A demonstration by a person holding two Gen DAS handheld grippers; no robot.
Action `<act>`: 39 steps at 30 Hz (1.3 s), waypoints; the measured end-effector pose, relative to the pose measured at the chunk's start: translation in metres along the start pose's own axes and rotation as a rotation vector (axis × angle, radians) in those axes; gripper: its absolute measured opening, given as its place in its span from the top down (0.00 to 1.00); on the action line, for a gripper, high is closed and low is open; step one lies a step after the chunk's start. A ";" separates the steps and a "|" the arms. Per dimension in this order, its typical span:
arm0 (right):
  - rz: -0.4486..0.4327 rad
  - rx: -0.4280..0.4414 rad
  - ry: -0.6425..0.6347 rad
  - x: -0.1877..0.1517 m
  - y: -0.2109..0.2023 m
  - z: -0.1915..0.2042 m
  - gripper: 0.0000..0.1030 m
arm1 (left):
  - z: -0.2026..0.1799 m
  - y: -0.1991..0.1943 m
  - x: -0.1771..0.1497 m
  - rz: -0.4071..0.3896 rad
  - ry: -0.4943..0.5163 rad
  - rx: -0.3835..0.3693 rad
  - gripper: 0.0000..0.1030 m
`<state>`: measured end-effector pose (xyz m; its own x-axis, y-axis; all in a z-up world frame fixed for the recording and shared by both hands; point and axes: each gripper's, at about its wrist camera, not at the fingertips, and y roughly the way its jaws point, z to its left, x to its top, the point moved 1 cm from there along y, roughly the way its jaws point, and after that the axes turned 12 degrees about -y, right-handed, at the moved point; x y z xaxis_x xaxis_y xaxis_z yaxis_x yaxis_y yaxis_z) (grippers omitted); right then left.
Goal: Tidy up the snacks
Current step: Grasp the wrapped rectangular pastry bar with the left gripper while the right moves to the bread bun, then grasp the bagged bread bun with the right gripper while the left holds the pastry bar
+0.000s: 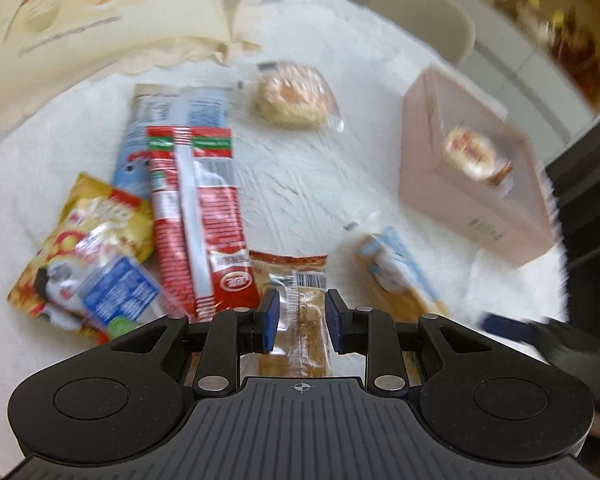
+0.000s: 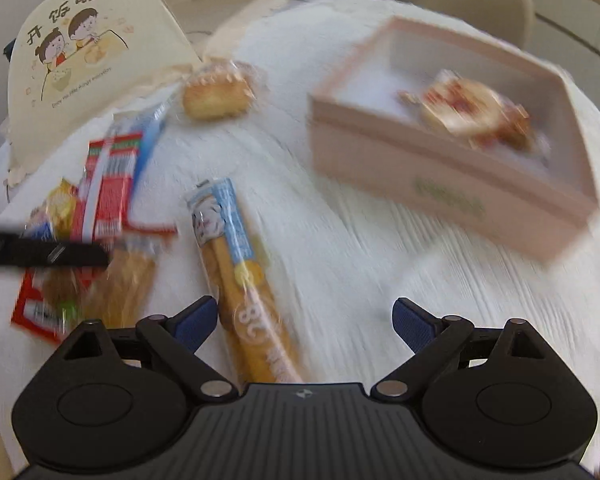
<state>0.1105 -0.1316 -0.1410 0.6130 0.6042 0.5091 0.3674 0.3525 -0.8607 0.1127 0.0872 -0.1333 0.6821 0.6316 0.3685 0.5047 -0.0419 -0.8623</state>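
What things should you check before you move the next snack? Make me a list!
1. Left gripper around a snack: ok, its fingers sit on either side of the clear-wrapped pastry; whether they are squeezing it, cannot tell.
2. Right gripper free: ok, it is open and holds nothing.
3. Next snack near the right gripper: ok, the long blue-and-yellow packet lies beside its left finger.
4. Room in the pink box: ok, only one wrapped snack shows inside.
5. Box standing steady: cannot tell, the picture is blurred.
6. Snacks left on the white cloth: not ok, several packets and a wrapped bun lie out.
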 end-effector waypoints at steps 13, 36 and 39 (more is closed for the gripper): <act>0.018 -0.067 -0.089 -0.040 0.000 0.013 0.00 | -0.007 0.019 -0.014 0.027 0.134 0.115 0.56; -0.030 -0.087 -0.020 0.223 0.095 0.075 0.14 | 0.072 -0.066 -0.057 0.075 -0.058 0.017 0.61; 0.052 -0.082 -0.040 0.229 0.122 0.080 0.14 | 0.071 -0.072 -0.057 0.059 -0.051 0.009 0.61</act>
<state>0.2395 0.1072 -0.1300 0.6046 0.6489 0.4619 0.3930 0.2614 -0.8816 0.0001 0.1096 -0.1172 0.6824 0.6669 0.2993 0.4597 -0.0733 -0.8850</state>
